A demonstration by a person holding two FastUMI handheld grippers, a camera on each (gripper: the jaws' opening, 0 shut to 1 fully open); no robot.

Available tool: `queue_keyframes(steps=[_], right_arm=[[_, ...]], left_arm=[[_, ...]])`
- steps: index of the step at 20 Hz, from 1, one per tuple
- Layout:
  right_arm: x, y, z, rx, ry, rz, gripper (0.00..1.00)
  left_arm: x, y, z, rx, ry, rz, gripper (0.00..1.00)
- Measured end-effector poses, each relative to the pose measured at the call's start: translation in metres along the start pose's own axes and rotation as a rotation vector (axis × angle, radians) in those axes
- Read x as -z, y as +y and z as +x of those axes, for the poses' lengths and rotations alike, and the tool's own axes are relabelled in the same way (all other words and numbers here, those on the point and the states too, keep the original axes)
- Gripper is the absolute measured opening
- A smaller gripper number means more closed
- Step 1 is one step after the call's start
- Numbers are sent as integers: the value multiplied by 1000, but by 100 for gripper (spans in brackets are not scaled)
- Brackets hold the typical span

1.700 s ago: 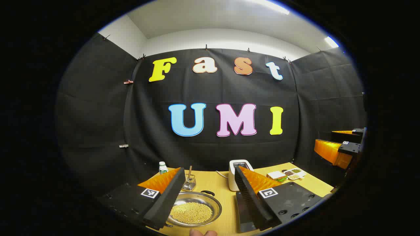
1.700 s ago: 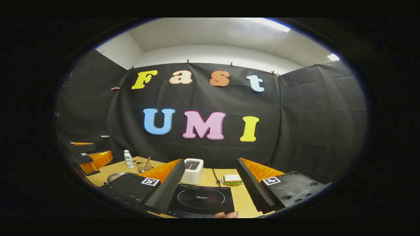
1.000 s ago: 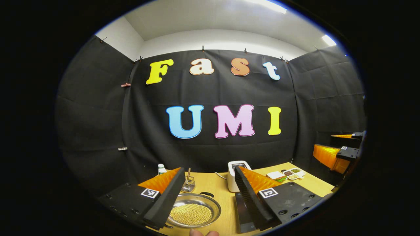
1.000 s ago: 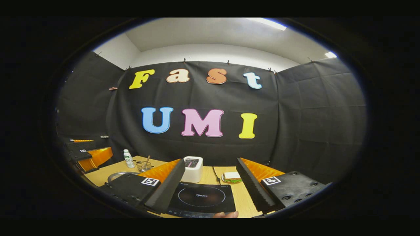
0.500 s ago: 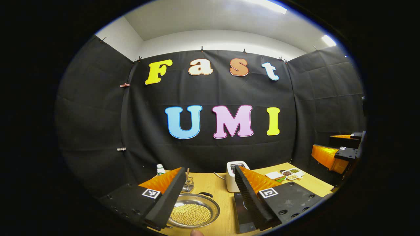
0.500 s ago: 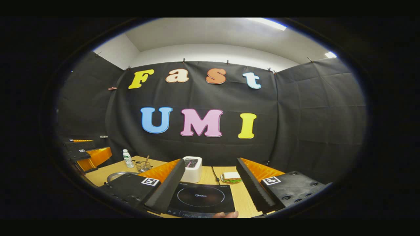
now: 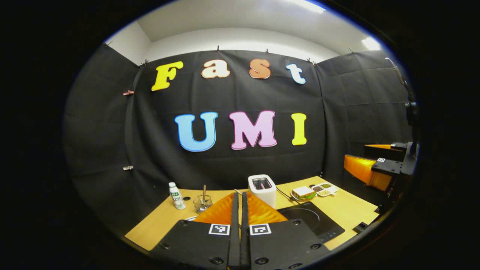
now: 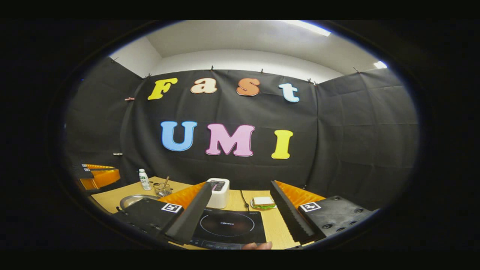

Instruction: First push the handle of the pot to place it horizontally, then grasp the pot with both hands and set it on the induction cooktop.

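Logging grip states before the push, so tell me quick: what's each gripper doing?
Left gripper: jaws closed together, holding nothing.
Right gripper: jaws open, empty, above the induction cooktop.

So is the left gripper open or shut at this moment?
Shut. In the left gripper view, the left gripper has its two fingers side by side with the barest slit between them, and nothing held there.

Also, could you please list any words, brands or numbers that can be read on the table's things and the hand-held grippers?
None can be read.
Induction cooktop: small mark inside the ring, print along the front edge; both too blurred.
Bottle: label too small.
Left hand-held gripper: two square coded markers, patterns, no words.
Right hand-held gripper: the same markers, no words.
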State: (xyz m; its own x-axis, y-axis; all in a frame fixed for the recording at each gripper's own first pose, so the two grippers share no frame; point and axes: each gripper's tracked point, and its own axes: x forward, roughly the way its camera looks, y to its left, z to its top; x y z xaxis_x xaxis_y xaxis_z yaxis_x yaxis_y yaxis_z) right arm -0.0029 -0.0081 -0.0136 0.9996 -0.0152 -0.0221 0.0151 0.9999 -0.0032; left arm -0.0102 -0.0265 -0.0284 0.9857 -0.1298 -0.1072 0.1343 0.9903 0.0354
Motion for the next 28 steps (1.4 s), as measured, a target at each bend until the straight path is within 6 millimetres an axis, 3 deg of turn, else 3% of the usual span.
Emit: queue_keyframes(steps=[3, 5, 9, 17, 20, 24, 28], right_arm=[[7, 1, -1, -2, 12, -5, 98], [19, 3, -2, -9, 37, -12, 97], [21, 5, -2, -16, 50, -10, 98], [27, -6, -2, 1, 59, -24, 96], [29, -15, -3, 21, 67, -7, 99], [30, -24, -5, 38, 66, -15, 96], [29, -28, -7, 46, 64, -16, 99]], left_arm=[[39, 9, -1, -26, 122, 15, 5], [73, 6, -5, -11, 220, 20, 5], [143, -3, -22, 81, 439, -16, 5], [246, 22, -36, 223, 822, -88, 5], [266, 39, -38, 252, 916, -146, 5], [289, 63, -34, 274, 1043, -217, 5], [298, 89, -20, 258, 1088, -238, 5]])
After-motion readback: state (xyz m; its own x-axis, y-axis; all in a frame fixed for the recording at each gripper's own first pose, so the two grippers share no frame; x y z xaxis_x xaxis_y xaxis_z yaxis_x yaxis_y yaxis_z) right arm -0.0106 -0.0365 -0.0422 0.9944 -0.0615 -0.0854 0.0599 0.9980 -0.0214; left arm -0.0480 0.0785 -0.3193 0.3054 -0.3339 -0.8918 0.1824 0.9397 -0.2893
